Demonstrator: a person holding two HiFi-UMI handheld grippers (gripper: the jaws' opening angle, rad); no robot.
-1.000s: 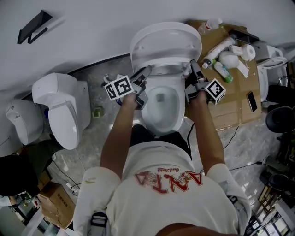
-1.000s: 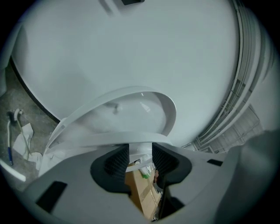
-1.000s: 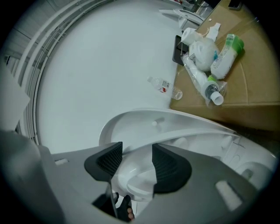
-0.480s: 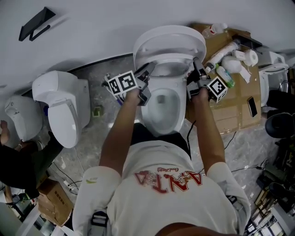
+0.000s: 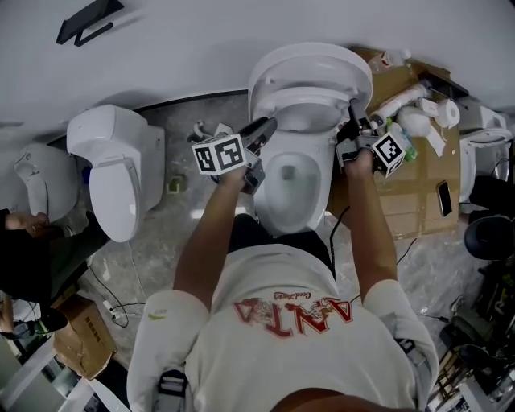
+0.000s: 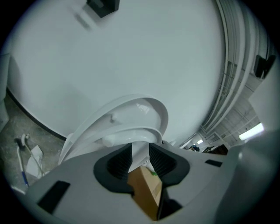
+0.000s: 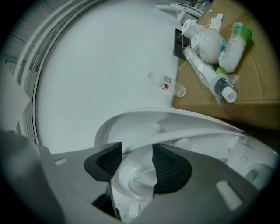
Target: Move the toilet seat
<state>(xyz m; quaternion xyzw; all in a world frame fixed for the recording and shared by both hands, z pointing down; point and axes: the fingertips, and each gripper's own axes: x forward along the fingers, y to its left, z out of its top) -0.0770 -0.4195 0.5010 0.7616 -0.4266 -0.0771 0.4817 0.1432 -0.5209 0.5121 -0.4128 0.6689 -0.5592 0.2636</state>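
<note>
The white toilet (image 5: pixel 291 211) stands against the wall with its lid (image 5: pixel 310 66) up. The toilet seat (image 5: pixel 310 100) is tilted partway up off the bowl, just under the lid. My left gripper (image 5: pixel 264 127) is at the seat's left rim, and my right gripper (image 5: pixel 355 121) is at its right rim. In the left gripper view the seat's edge (image 6: pixel 131 134) runs between the narrow-set pads of the left gripper (image 6: pixel 140 160), shut on it. In the right gripper view the seat's rim (image 7: pixel 197 129) crosses the wider-set jaws of the right gripper (image 7: pixel 137 162), also shut on it.
A second toilet (image 5: pixel 121 181) stands to the left and a third (image 5: pixel 39 197) at the far left. A flattened cardboard sheet (image 5: pixel 418 201) on the right carries bottles (image 5: pixel 398 103) and a phone (image 5: pixel 444 198). A black bracket (image 5: pixel 88 20) hangs on the wall. Cables lie on the floor.
Both grippers have moved up towards the wall and the seat has risen with them. The left jaws have narrowed onto the seat's rim.
</note>
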